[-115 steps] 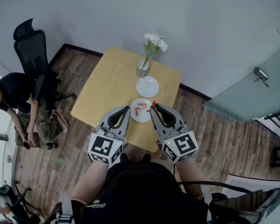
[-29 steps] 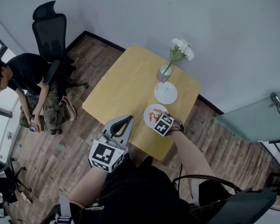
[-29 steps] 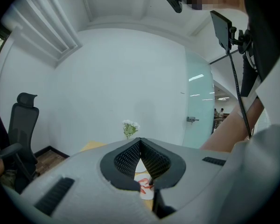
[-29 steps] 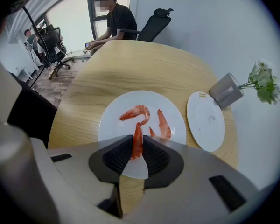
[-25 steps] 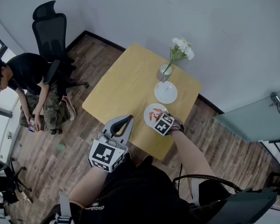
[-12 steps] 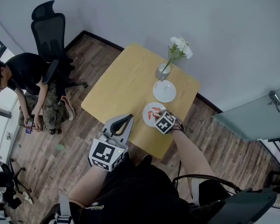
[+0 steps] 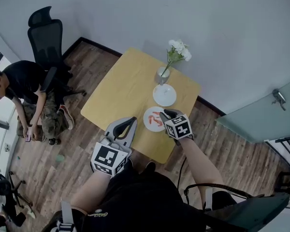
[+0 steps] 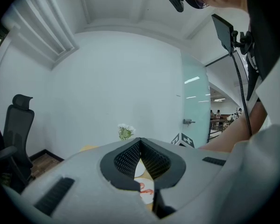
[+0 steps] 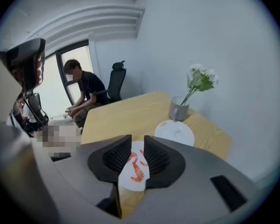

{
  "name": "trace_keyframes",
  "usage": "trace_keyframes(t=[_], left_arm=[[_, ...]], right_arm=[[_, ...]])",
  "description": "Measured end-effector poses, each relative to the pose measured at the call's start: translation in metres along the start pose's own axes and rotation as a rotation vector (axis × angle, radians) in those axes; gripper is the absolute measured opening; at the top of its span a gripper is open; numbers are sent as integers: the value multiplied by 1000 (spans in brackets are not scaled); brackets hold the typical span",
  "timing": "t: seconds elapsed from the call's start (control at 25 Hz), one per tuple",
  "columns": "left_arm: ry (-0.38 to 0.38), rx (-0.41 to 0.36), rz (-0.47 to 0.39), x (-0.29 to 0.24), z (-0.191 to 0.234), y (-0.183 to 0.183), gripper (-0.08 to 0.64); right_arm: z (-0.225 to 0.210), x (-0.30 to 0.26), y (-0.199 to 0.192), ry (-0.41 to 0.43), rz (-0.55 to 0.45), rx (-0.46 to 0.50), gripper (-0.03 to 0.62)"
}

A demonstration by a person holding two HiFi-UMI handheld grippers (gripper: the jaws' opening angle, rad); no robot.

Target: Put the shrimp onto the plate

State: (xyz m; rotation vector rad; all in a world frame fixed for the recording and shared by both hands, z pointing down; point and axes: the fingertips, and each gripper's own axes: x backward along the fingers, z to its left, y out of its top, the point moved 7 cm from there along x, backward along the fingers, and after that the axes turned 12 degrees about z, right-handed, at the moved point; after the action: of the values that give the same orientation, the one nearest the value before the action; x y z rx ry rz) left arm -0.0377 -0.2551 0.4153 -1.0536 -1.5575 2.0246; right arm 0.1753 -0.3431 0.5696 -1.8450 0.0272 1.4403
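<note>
A white plate (image 7: 147,122) with several orange shrimp (image 7: 155,118) lies near the front edge of the yellow table (image 7: 121,93). My right gripper (image 7: 167,113) hovers at that plate's right rim, its jaws a narrow gap apart with nothing between them. Through that gap in the right gripper view (image 9: 137,146) the shrimp (image 9: 136,169) show on the plate (image 9: 126,181) below. My left gripper (image 7: 130,121) hangs in front of the table's near edge, shut and empty. In the left gripper view (image 8: 140,141) its tips touch.
A second, empty white plate (image 7: 164,94) sits behind the first. A grey vase (image 7: 161,75) with white flowers (image 7: 177,49) stands at the table's back edge. A person (image 7: 24,88) sits at the left by a black office chair (image 7: 43,37).
My right gripper has drawn back a little to the right, off the shrimp plate, so more shrimp show. The left gripper has stayed put. The head view has shifted slightly.
</note>
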Motion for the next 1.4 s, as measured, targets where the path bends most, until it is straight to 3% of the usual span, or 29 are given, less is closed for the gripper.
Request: trace_keyframes(t=[0.56,1.08,1.4], left_arm=[[-36,-53,-33,-1,-19,15,3],[-66,-62,-37,-4,-37,20,3],[-69,-78,-38,-5,-38,20,3]], right_arm=[[20,149,26,-47,-461,-183,31],[60,200,20,-97,-623,-184,20],[69,209,22,-71,-663,-201,9]])
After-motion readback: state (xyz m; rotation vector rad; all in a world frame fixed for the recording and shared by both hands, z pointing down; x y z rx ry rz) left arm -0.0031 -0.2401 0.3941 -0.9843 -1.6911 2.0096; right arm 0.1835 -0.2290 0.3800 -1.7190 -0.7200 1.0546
